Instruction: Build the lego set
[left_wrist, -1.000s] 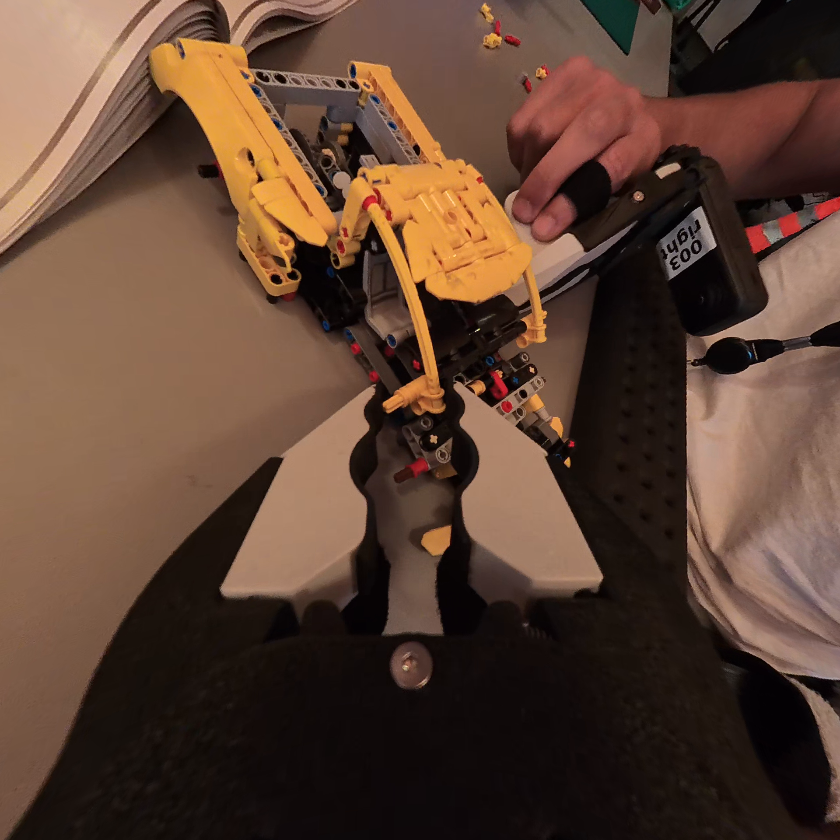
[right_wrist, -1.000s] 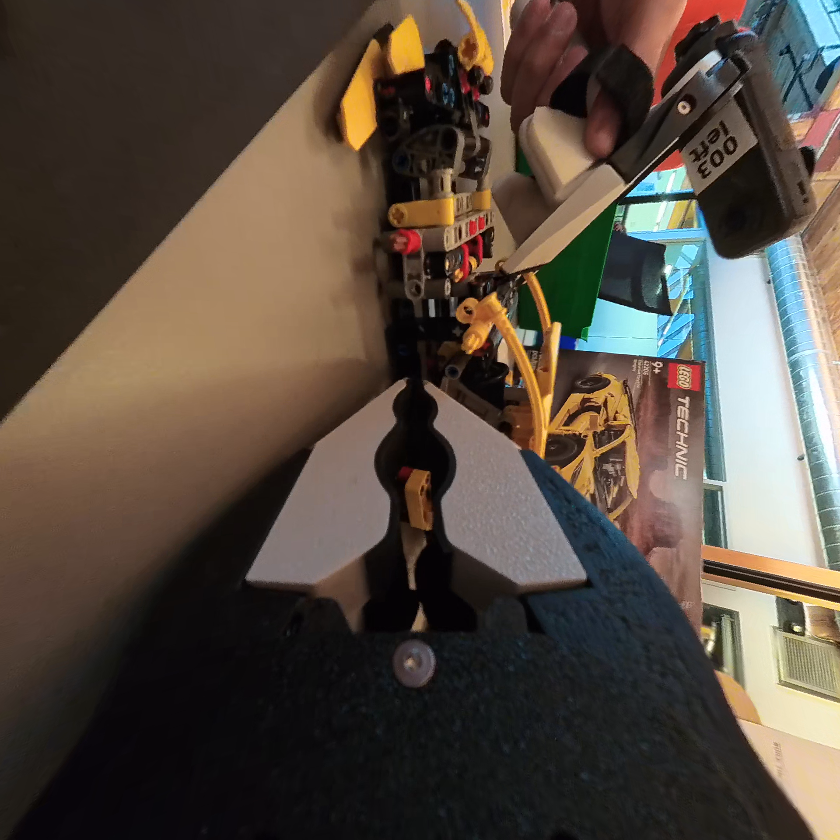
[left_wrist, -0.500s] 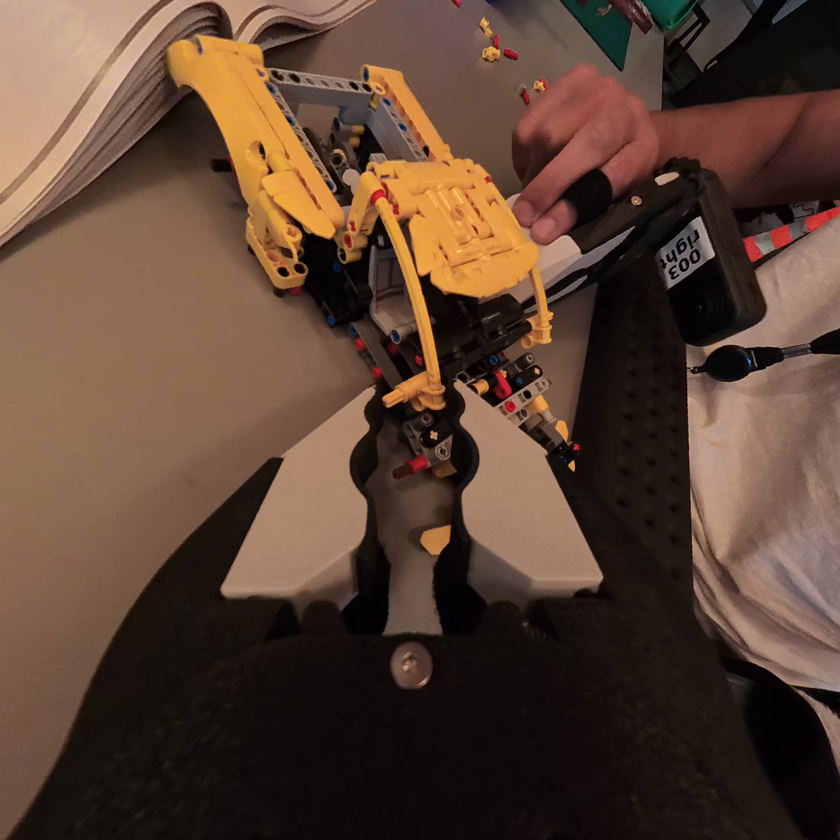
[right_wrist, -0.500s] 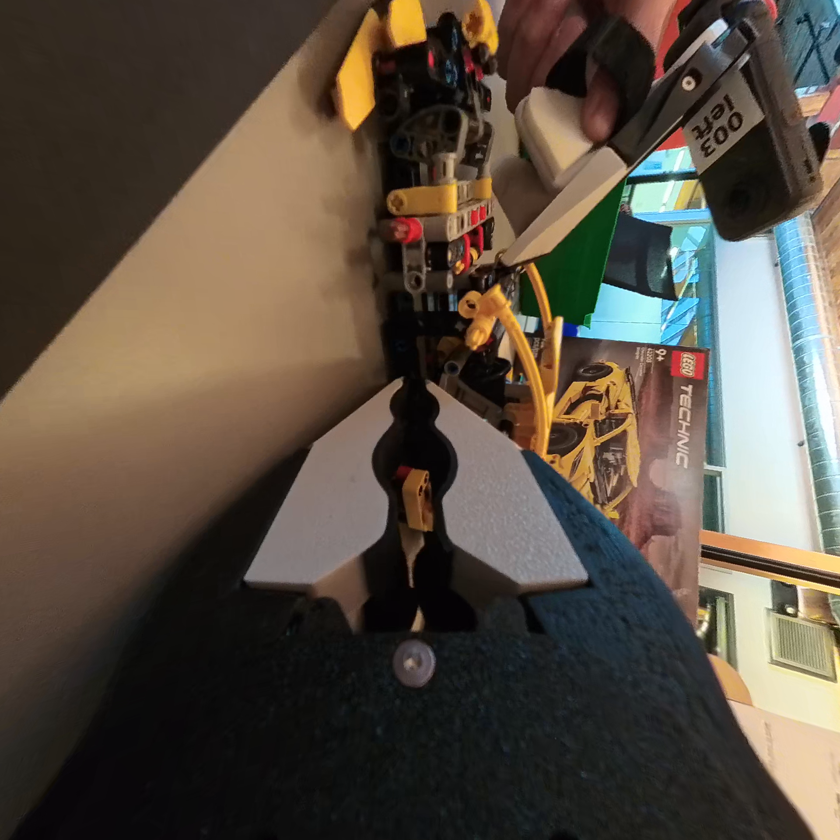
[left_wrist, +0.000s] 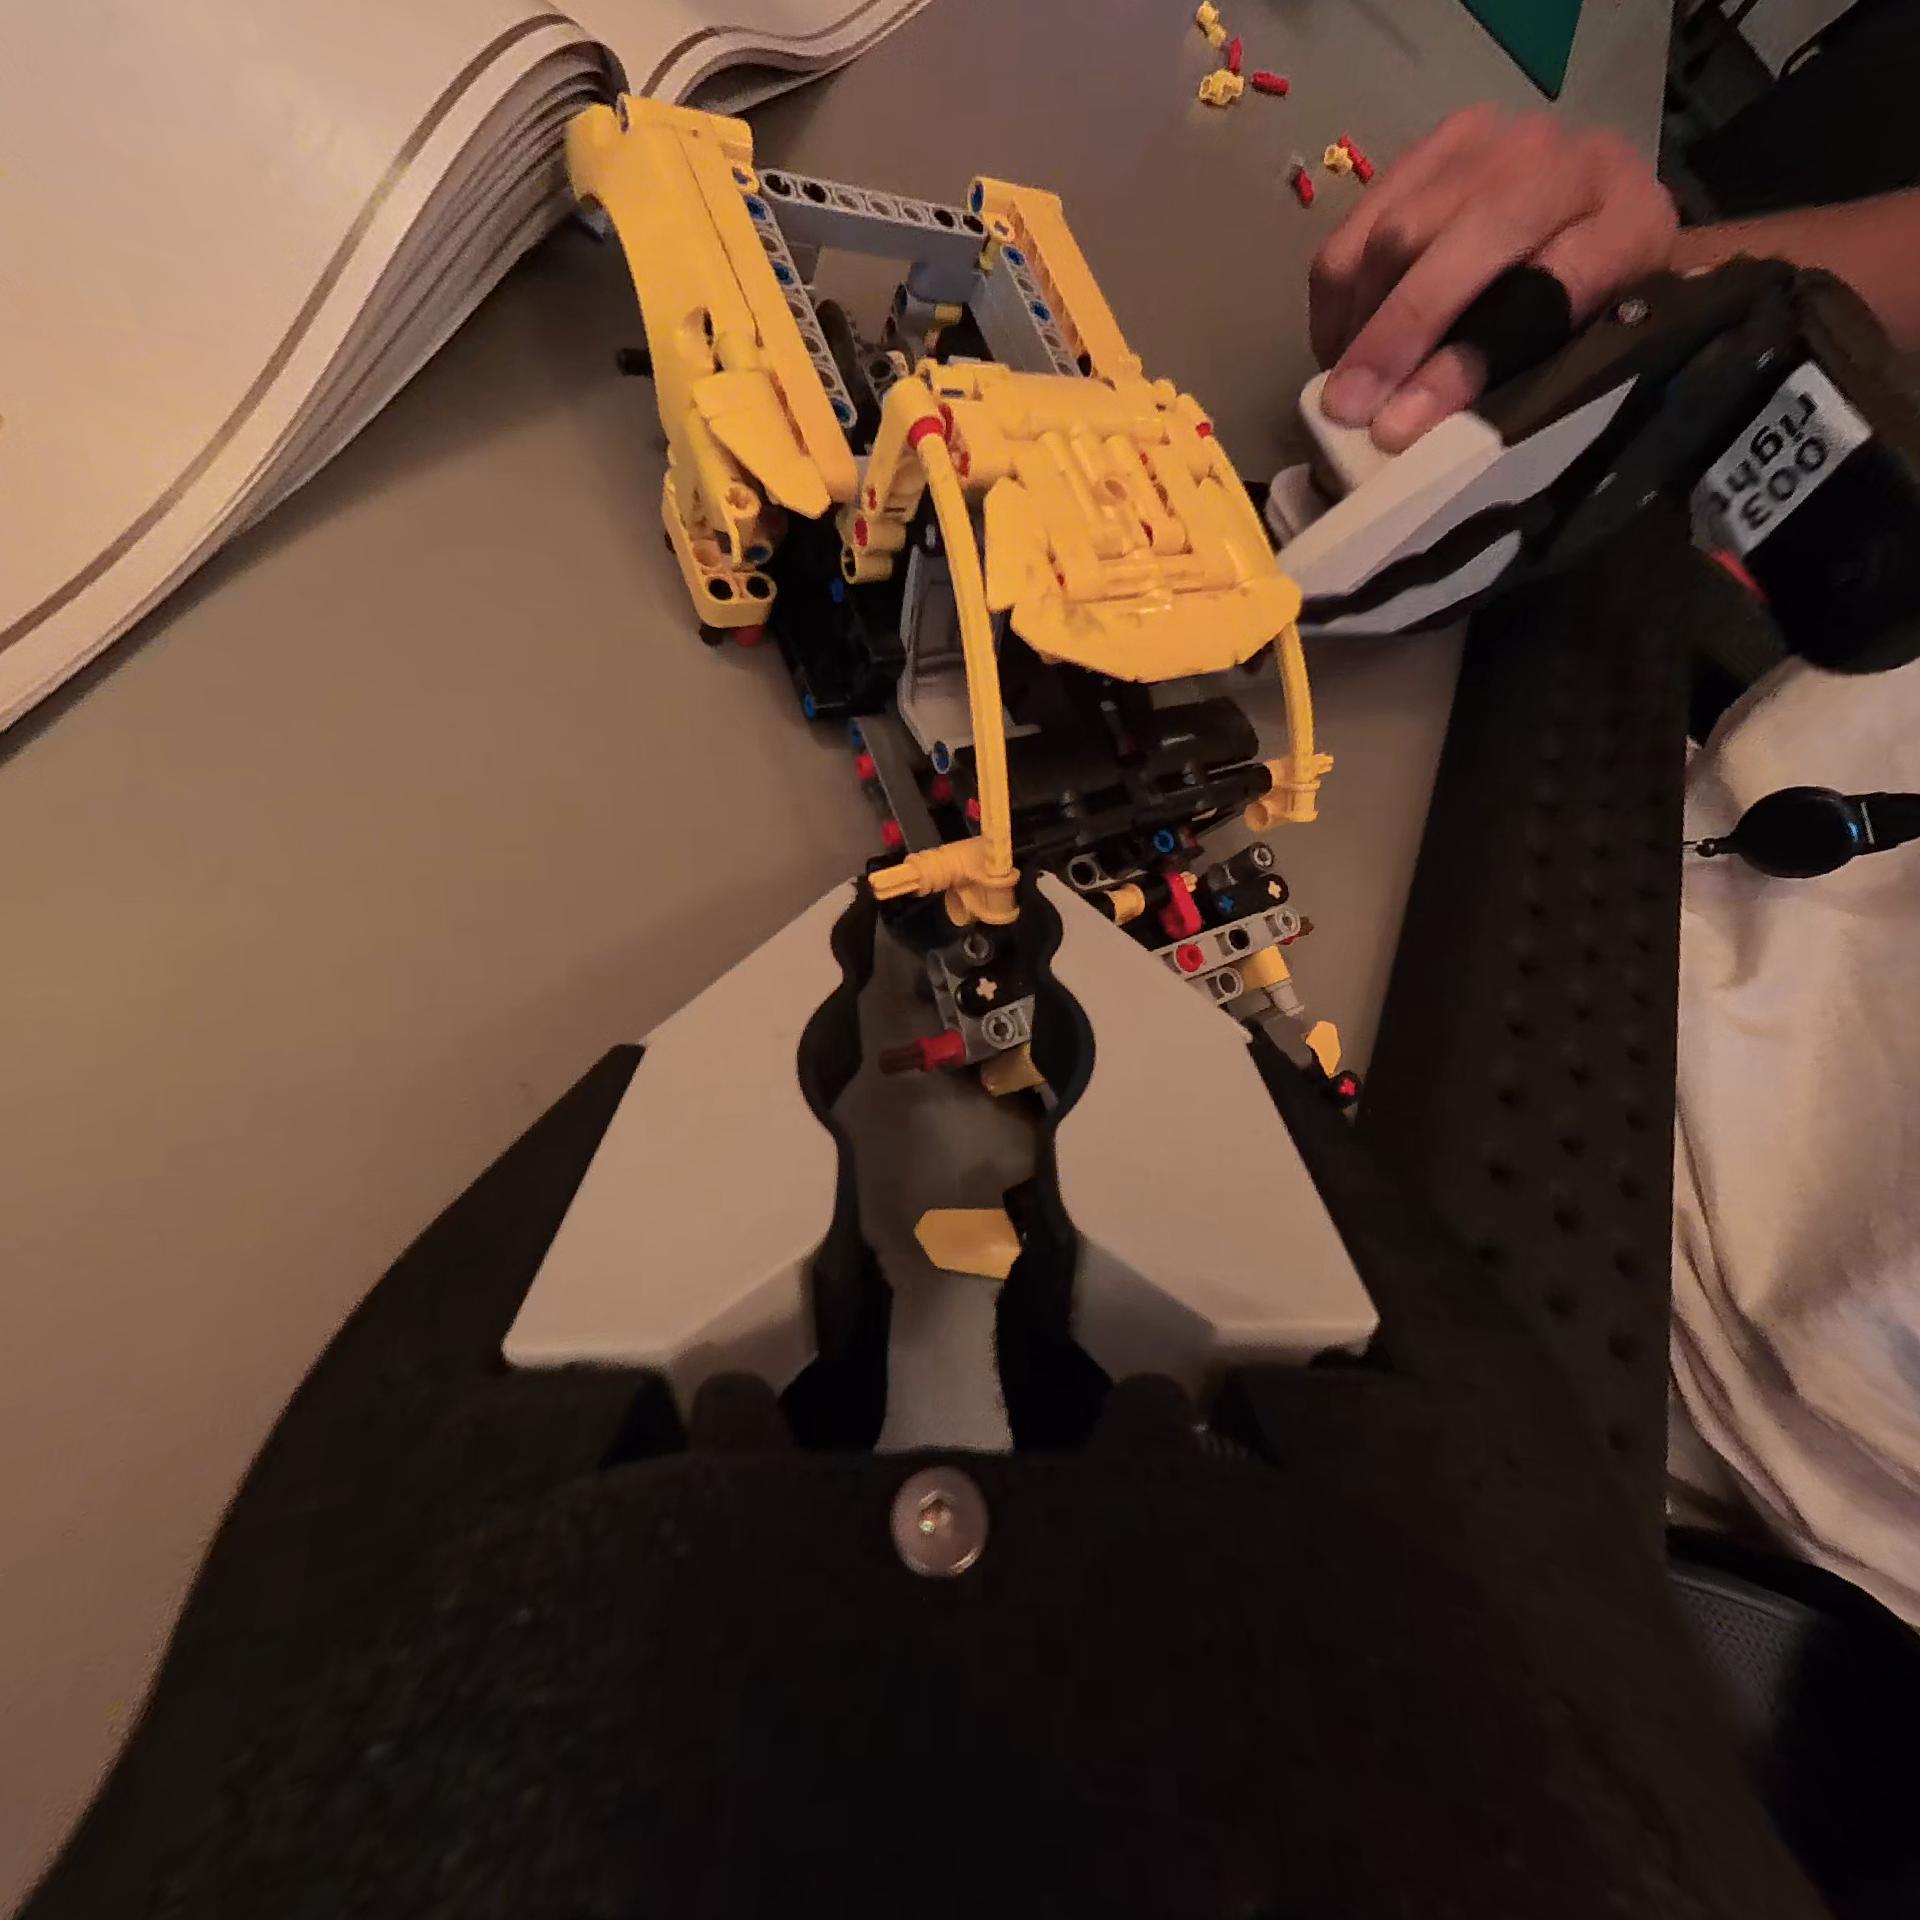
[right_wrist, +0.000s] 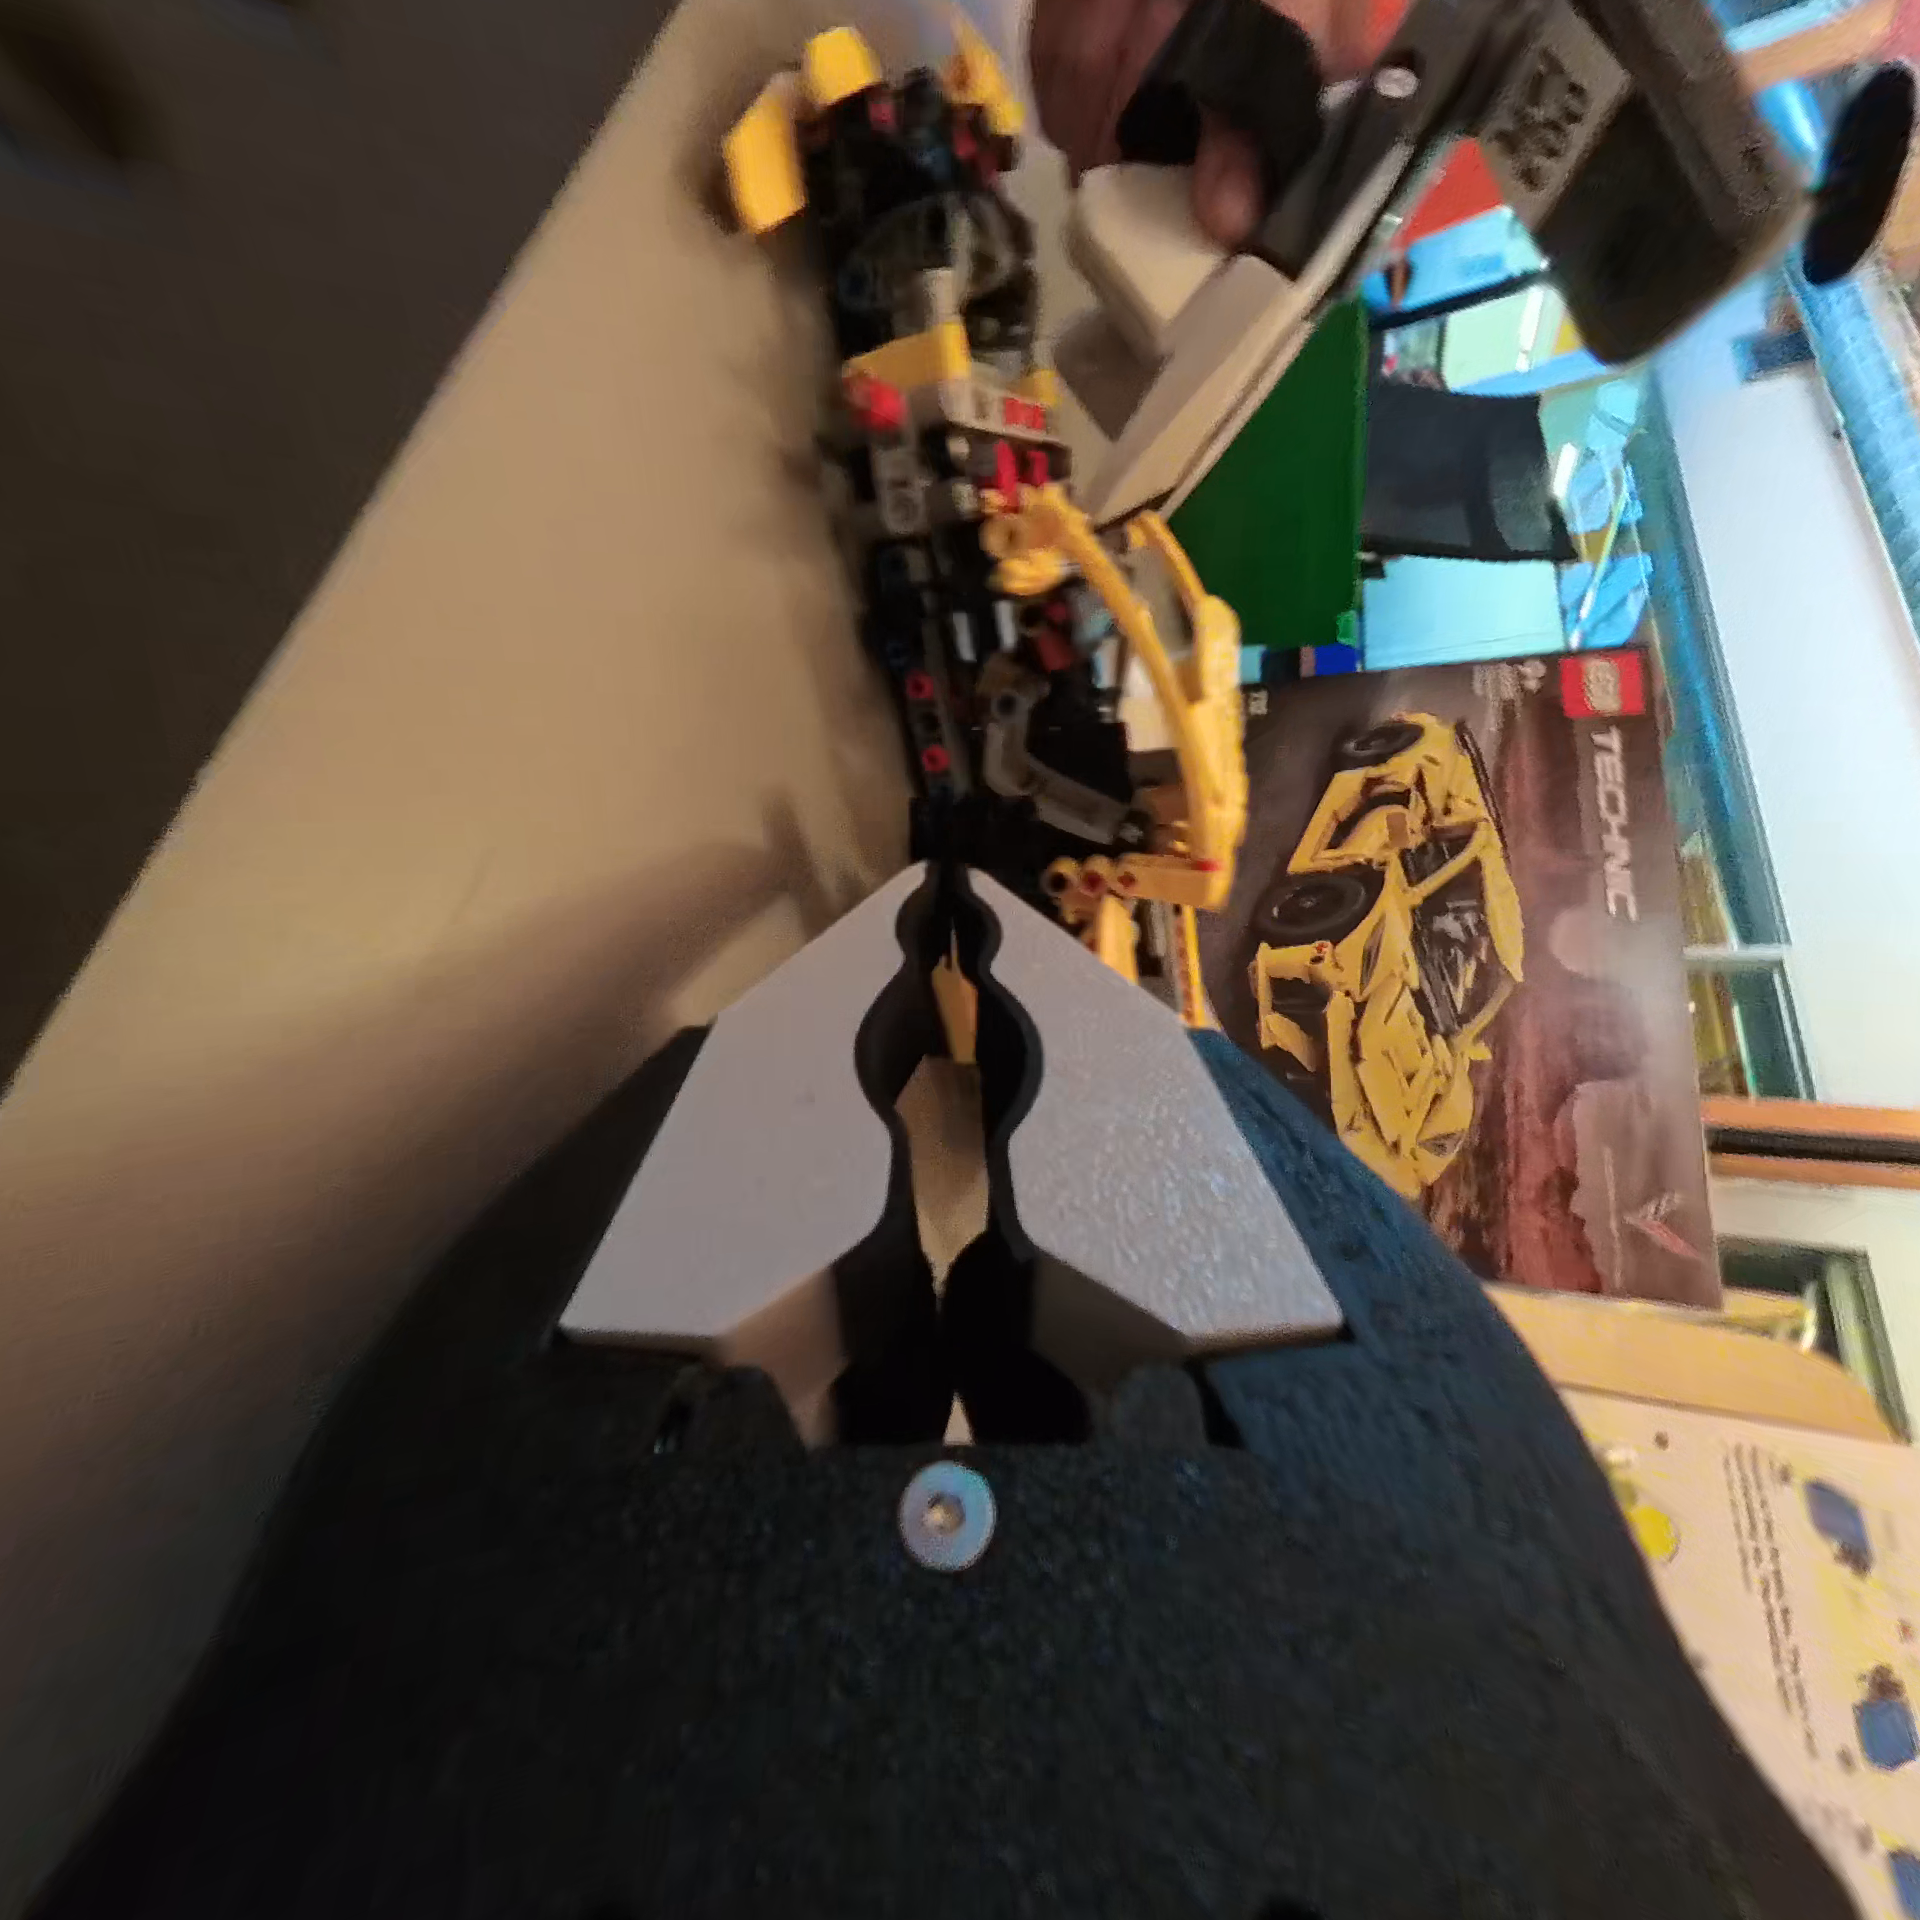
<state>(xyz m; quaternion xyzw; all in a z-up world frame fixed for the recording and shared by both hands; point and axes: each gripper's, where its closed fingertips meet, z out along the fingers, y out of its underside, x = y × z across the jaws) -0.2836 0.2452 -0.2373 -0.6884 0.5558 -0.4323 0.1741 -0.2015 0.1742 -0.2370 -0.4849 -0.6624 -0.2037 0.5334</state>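
A part-built yellow and black lego car lies on the tan table. My left gripper is shut on its near end, with grey and black chassis parts between the jaws. My right gripper, held by a hand, reaches the car's right side beside the yellow roof. In the right wrist view the right gripper is shut on a small yellow piece, its tips against the car's black side. The left gripper shows at the top. This view is blurred.
An open instruction book lies at the far left, touching the car's rear. Several small loose yellow and red pieces lie at the far right. The set's box stands behind the car, with a printed sheet beside it. About 12 cm separates my left fingertips from my right.
The right gripper has slid along the car's side and its jaws have narrowed on the yellow piece. The car has turned slightly on the table. The left gripper keeps its hold.
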